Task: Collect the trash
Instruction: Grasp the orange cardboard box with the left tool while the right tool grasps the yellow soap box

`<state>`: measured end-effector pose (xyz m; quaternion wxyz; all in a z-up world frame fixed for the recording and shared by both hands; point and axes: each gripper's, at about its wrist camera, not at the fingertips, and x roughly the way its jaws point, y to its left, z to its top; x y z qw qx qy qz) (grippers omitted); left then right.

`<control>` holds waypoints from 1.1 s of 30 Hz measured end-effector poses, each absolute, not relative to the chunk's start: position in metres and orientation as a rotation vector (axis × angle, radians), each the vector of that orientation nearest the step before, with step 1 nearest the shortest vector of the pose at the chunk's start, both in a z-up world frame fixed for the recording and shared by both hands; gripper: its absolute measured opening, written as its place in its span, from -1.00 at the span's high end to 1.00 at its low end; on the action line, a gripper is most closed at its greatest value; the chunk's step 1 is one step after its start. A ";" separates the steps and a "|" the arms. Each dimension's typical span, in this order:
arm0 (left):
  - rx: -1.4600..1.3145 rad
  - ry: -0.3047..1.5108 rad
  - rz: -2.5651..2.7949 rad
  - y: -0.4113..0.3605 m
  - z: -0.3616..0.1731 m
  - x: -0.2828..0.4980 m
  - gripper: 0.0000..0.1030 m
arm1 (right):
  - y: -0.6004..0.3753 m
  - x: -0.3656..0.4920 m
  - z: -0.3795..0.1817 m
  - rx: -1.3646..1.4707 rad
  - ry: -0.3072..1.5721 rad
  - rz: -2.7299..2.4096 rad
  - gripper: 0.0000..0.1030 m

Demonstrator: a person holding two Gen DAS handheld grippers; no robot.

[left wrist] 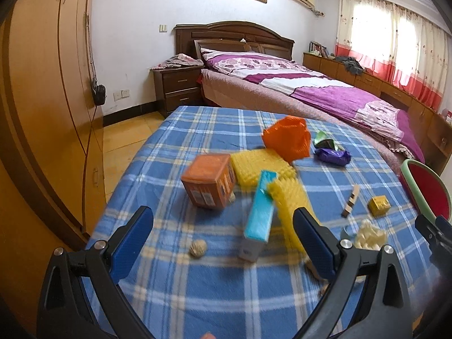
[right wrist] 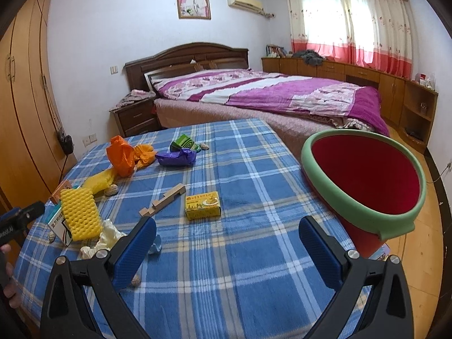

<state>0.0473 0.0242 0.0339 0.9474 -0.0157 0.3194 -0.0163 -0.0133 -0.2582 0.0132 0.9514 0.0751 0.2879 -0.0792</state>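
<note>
Trash lies on a table with a blue plaid cloth (right wrist: 226,268). In the left wrist view my left gripper (left wrist: 223,223) is open and empty; a turquoise carton (left wrist: 258,216) stands between its fingers, with an orange box (left wrist: 209,180), yellow foam pieces (left wrist: 285,195) and a walnut (left wrist: 197,249) nearby. In the right wrist view my right gripper (right wrist: 227,233) is open and empty, just short of a small yellow box (right wrist: 202,205) and a wooden piece (right wrist: 163,200). A red bucket with a green rim (right wrist: 364,180) stands at the table's right edge.
An orange bag (right wrist: 122,156), a purple wrapper (right wrist: 176,158) and a green packet (right wrist: 185,142) lie at the far side. Crumpled white paper (right wrist: 106,238) lies beside my right gripper's left finger. A bed (right wrist: 282,96) stands behind the table, a wardrobe (left wrist: 42,99) to the left.
</note>
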 end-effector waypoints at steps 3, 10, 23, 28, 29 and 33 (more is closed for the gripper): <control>-0.040 0.667 -0.031 0.030 0.036 0.062 -0.91 | -0.258 -0.002 0.015 0.146 0.616 -0.158 -1.00; -0.077 0.737 -0.026 0.046 0.030 0.099 -0.76 | -0.263 0.023 0.016 0.159 0.671 -0.152 -1.00; -0.175 0.852 -0.102 0.054 0.004 0.130 -0.16 | -0.260 0.059 -0.004 0.119 0.780 -0.114 -1.00; -0.189 0.854 -0.133 0.055 0.002 0.133 0.07 | -0.258 0.068 -0.013 0.122 0.825 -0.100 -1.00; -0.189 0.851 -0.134 0.055 0.002 0.133 0.08 | -0.258 0.070 -0.015 0.122 0.830 -0.099 -1.00; -0.191 0.842 -0.134 0.055 0.002 0.132 0.09 | -0.257 0.076 -0.020 0.129 0.862 -0.081 -0.93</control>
